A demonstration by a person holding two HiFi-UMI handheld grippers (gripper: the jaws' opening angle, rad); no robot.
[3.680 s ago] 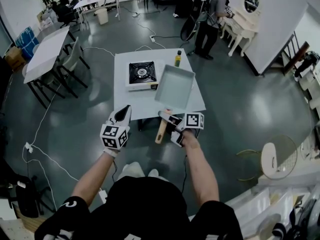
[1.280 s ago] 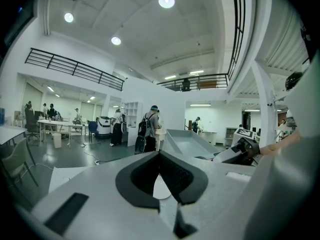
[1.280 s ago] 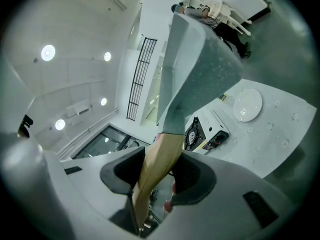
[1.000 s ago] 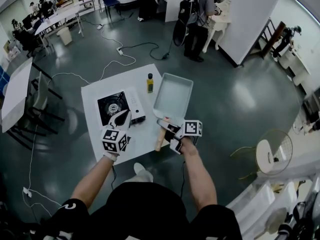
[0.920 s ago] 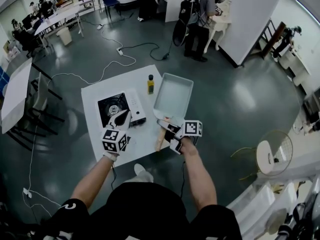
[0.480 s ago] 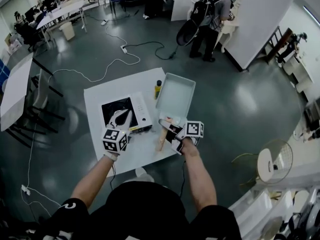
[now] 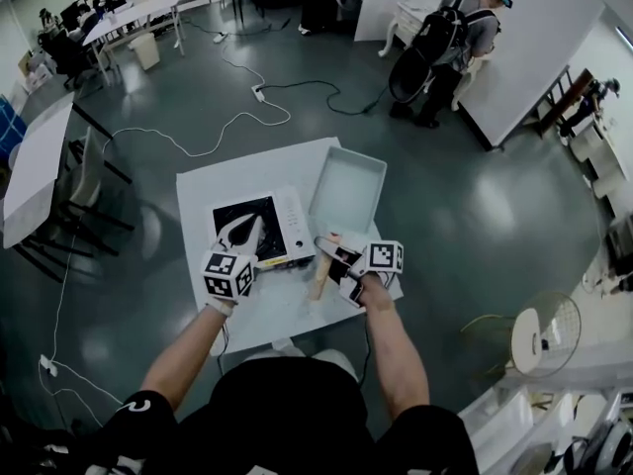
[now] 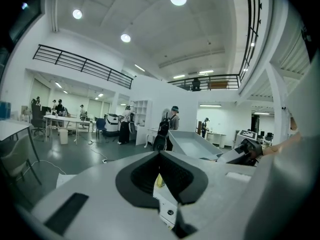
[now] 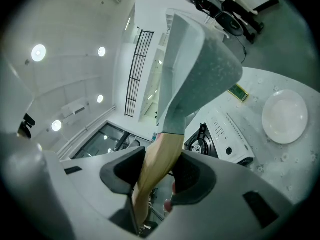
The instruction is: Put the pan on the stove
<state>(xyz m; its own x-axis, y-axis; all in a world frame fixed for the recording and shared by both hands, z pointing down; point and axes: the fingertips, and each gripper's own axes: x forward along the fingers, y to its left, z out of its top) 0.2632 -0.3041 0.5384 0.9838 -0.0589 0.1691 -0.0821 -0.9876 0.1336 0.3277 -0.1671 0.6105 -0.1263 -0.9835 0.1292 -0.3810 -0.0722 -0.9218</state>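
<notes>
A grey rectangular pan (image 7: pixel 346 188) with a wooden handle (image 7: pixel 319 277) hangs over the right half of the white table (image 7: pixel 265 313). My right gripper (image 7: pixel 328 250) is shut on that handle. In the right gripper view the pan (image 9: pixel 196 66) rises above the jaws and the handle (image 9: pixel 156 165) sits between the pads. The portable stove (image 7: pixel 284 228) with its black burner stands just left of the pan, also seen as the stove (image 9: pixel 221 133) below it. My left gripper (image 7: pixel 247 226) hovers over the stove's near edge, shut and empty, pads meeting (image 8: pixel 161 156).
A white round plate (image 9: pixel 285 115) lies on the table right of the stove. A yellow bottle (image 8: pixel 159 180) shows beyond the left jaws. A person with a backpack (image 7: pixel 447 40) stands far behind. Tables and chairs (image 7: pixel 45 171) fill the left; a cable (image 7: pixel 208 132) crosses the floor.
The table and stove have drawn closer and now lie under both grippers. The pan stays held by its handle. The bottle beside the pan is now hidden in the head view.
</notes>
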